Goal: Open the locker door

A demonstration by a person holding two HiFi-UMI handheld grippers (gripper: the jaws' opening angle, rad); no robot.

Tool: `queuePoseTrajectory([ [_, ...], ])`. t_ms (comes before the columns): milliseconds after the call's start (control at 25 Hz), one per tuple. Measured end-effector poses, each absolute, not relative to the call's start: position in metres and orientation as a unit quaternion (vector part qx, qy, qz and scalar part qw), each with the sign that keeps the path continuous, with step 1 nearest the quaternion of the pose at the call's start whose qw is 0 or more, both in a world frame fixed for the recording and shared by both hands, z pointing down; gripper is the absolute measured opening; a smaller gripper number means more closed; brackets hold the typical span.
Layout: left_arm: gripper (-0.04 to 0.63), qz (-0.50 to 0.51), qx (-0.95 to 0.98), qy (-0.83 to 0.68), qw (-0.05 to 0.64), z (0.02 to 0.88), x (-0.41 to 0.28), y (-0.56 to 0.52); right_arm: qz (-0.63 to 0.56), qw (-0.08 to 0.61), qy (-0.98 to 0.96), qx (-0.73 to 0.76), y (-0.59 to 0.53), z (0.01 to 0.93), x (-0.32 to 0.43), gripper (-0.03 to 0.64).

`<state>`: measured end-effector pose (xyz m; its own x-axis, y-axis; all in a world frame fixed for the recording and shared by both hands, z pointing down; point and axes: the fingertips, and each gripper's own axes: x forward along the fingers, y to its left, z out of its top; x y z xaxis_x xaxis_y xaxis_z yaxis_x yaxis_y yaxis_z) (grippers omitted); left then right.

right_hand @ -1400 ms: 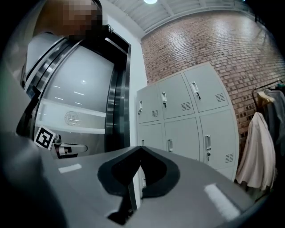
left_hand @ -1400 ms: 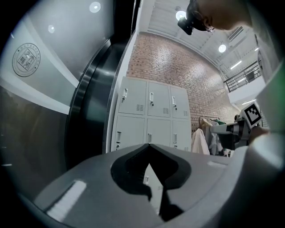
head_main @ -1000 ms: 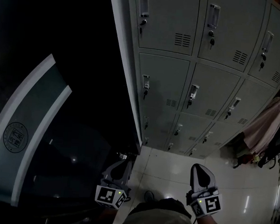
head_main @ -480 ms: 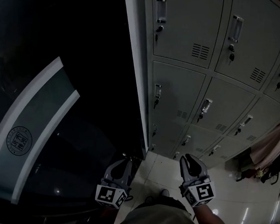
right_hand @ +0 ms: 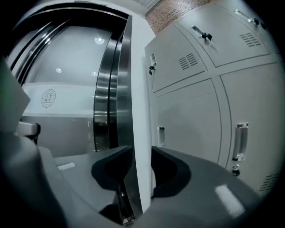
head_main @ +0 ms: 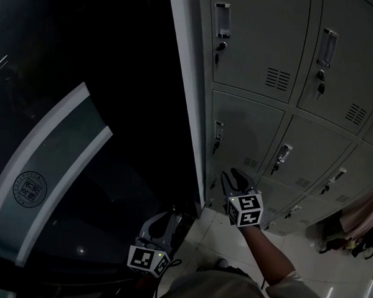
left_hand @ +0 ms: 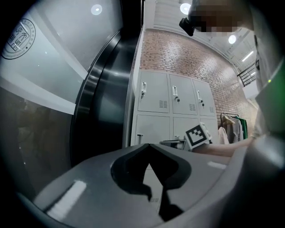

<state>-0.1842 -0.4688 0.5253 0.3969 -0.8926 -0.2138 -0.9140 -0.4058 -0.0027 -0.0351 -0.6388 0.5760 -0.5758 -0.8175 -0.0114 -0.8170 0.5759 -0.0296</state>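
Grey lockers point(head_main: 289, 88) fill the right of the head view. The left column's middle door point(head_main: 250, 130) has a small handle point(head_main: 218, 131). My right gripper point(head_main: 230, 176) reaches level towards the door below it, close to the cabinet's left corner. Its jaws have just been opening and stand open with nothing between them. In the right gripper view, the cabinet's corner edge point(right_hand: 138, 111) shows through the gap of my right gripper point(right_hand: 141, 149), and a door handle point(right_hand: 161, 136) lies just right of it. My left gripper point(head_main: 167, 214) hangs low at the left. In the left gripper view, my left gripper's point(left_hand: 149, 144) tips meet.
A dark curved glass wall with a round emblem point(head_main: 30, 190) stands left of the lockers. Clothes point(head_main: 366, 223) hang at the far right. Glossy floor tiles point(head_main: 317, 270) lie below. A brick wall point(left_hand: 178, 53) rises above the lockers in the left gripper view.
My right gripper has swung from low by my body up and left to the lockers' lower left doors, and its jaws have opened. The left gripper has barely shifted.
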Motion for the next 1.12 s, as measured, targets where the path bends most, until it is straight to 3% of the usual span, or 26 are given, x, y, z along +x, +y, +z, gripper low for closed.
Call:
queuePoseTrajectory([
  [600, 0.069, 0.084, -0.814, 0.574, 0.037, 0.562, -0.218, -0.492, -0.068, -0.048, 0.878, -0.471, -0.806, 0.641, -0.088, 0.202],
  [1120, 0.069, 0.074, -0.799, 0.597, 0.016, 0.583, -0.242, -0.497, -0.042, -0.087, 0.858, -0.504, -0.856, 0.645, -0.108, 0.201],
])
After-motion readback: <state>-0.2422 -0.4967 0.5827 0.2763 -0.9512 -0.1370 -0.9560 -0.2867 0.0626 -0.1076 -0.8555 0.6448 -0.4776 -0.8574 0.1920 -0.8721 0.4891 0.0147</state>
